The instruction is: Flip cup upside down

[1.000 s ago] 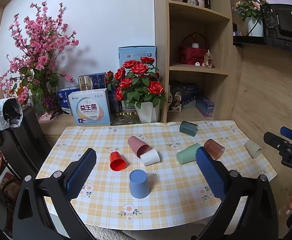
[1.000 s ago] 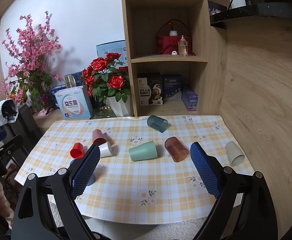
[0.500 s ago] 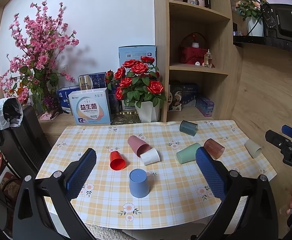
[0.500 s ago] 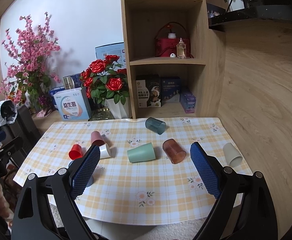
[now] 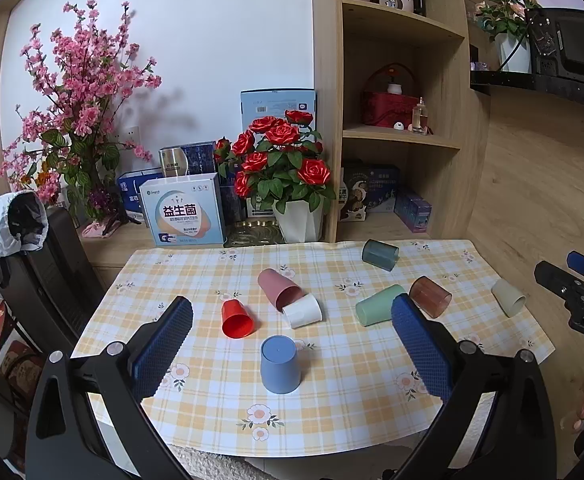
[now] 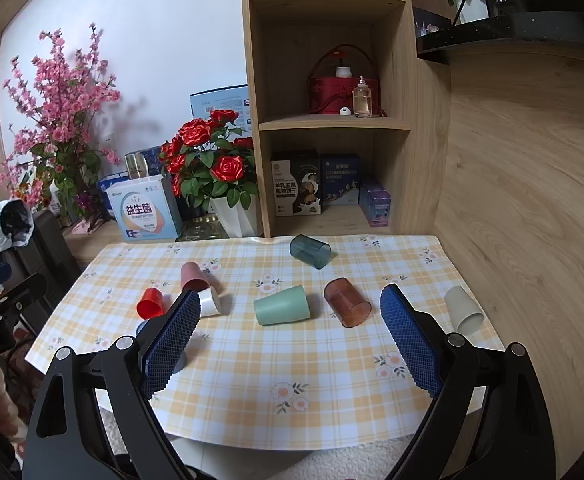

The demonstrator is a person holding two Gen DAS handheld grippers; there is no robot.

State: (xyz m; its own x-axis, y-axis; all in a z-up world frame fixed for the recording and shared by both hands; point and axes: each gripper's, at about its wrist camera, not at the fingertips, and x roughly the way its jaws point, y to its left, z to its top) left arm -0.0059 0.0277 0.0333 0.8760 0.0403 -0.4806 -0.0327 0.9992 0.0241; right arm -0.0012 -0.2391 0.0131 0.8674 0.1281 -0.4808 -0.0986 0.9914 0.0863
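Several cups lie on a checked tablecloth (image 5: 332,408). A blue cup (image 5: 279,364) stands upside down near the front. Lying on their sides are a red cup (image 5: 236,319), a pink cup (image 5: 278,289), a white cup (image 5: 302,311), a green cup (image 6: 282,305), a brown cup (image 6: 347,302), a dark teal cup (image 6: 310,251) and a beige cup (image 6: 463,309). My left gripper (image 5: 292,314) is open and empty, held back above the table's front. My right gripper (image 6: 290,306) is open and empty, likewise held back from the cups.
A pot of red roses (image 5: 292,184), boxes (image 5: 182,214) and a pink blossom plant (image 5: 72,120) stand behind the table. A wooden shelf unit (image 6: 332,120) rises at the back. A wood wall (image 6: 532,200) bounds the right. A black chair (image 5: 52,264) stands on the left.
Both grippers have drawn back and risen slightly, so the table looks a little farther. Both stay open. The cups have not moved.
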